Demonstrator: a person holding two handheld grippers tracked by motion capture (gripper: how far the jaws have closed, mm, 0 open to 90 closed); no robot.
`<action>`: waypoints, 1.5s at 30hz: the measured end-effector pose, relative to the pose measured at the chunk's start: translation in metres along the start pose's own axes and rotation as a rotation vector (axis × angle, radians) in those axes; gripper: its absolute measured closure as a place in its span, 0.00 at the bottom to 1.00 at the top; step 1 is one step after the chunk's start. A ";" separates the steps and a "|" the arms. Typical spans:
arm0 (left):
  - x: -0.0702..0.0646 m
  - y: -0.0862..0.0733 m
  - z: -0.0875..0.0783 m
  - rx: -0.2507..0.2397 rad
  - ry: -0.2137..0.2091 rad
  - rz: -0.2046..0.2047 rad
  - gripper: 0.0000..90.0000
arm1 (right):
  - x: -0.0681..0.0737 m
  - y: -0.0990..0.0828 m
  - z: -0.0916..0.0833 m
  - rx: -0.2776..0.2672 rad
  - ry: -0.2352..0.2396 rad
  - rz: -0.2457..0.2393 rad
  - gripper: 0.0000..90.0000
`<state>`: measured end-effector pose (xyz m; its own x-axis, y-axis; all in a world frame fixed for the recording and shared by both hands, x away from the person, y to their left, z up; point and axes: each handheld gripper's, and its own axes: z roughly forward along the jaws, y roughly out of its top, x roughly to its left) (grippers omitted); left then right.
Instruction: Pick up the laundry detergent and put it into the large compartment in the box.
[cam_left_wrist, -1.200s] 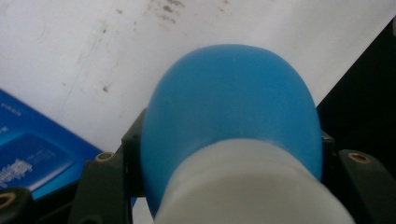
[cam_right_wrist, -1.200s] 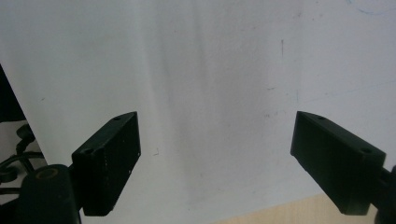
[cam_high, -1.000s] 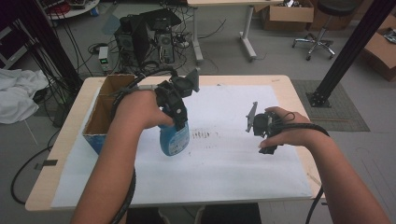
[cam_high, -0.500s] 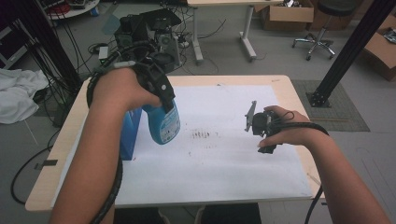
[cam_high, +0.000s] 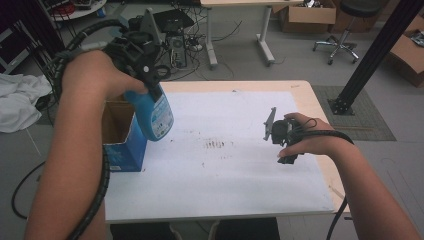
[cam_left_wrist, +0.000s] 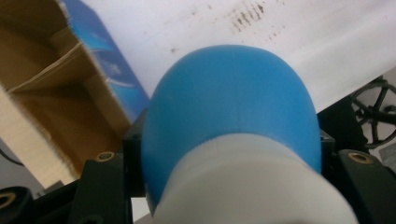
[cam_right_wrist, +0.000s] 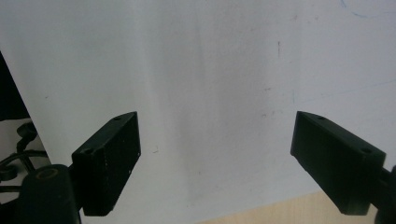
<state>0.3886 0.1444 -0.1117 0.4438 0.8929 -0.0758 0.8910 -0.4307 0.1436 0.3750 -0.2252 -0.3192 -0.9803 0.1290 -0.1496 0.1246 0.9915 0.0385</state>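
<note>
Upper left of the high view: my left gripper (cam_high: 142, 75) is clamped around the neck end of the blue bottle (cam_high: 152, 115), which hangs in the air above the open cardboard box (cam_high: 120, 142) at the left edge of the table (cam_high: 310, 105). In the left gripper view the bottle's rounded blue body (cam_left_wrist: 231, 107) sits squeezed between the two black jaws, and the box's open mouth (cam_left_wrist: 51, 107) lies below it, left of frame.

Judgement: the step in hand looks like lowering the bottle into the box. To do it well I would centre the body over the opening first, keep it hanging plumb, descend slowly clear of the flaps, and release only once the base is supported.

Centre: brown stains (cam_high: 217, 145) on the white sheet (cam_high: 230, 190).

Right of centre: my right gripper (cam_high: 277, 131) rests low over the sheet, jaws spread wide with nothing between them.

Count: one bottle, one box, two grippers, one stained patch.
</note>
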 end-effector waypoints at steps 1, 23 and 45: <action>0.003 -0.001 -0.003 0.000 0.005 -0.011 0.44 | 0.000 0.000 0.000 0.002 0.000 0.000 0.18; 0.061 -0.022 -0.030 -0.007 0.116 -0.263 0.44 | -0.003 0.006 0.002 0.004 0.003 0.002 0.18; 0.096 -0.028 -0.007 -0.002 0.141 -0.376 0.44 | -0.005 0.012 0.003 -0.001 0.007 0.007 0.18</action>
<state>0.4058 0.2426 -0.1157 0.0688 0.9975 0.0127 0.9885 -0.0699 0.1341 0.3822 -0.2141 -0.3206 -0.9804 0.1358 -0.1428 0.1313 0.9905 0.0410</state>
